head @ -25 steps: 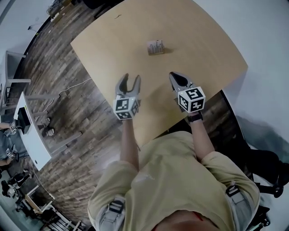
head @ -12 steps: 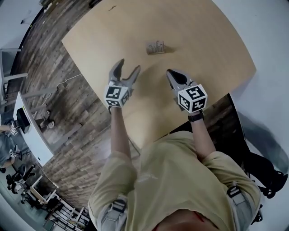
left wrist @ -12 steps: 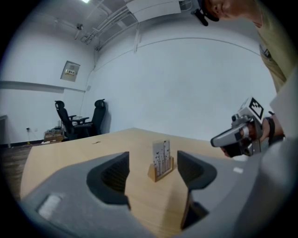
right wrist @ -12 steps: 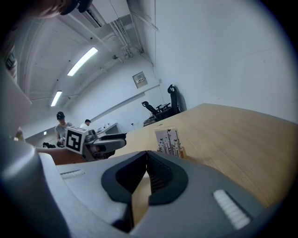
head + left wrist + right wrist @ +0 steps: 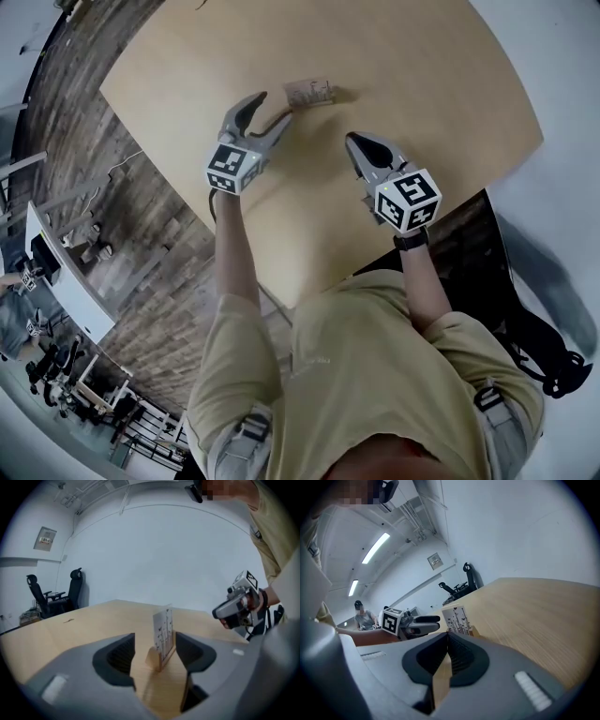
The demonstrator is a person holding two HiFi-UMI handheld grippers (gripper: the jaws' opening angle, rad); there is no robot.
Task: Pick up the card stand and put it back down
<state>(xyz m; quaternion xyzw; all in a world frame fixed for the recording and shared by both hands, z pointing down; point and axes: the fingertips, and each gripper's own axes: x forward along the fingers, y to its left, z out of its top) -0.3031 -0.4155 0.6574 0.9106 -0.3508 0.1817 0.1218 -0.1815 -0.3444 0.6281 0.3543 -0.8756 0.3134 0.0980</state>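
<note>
The card stand (image 5: 309, 92) is a small wooden block holding an upright printed card on the light wooden table (image 5: 422, 75). My left gripper (image 5: 265, 111) is right at its near left side. In the left gripper view the card stand (image 5: 161, 641) stands in line with the gap, just at the tips of the left gripper (image 5: 154, 645). The jaws are closing, and neither pad presses on it. My right gripper (image 5: 361, 145) hovers shut and empty to the right of the stand. The right gripper view shows the closed right gripper (image 5: 447, 641), the card stand (image 5: 457, 619) and the left gripper (image 5: 423, 620).
The table's left edge (image 5: 178, 159) drops to a dark wood-plank floor (image 5: 141, 262). A white desk (image 5: 61, 272) stands lower left. Office chairs (image 5: 56, 595) sit beyond the table against the white wall. A person (image 5: 361, 616) is far back in the room.
My left gripper has moved forward and to the left across the table until its tips reach the card stand, with its jaws spread wider than a second ago. The right gripper has barely shifted.
</note>
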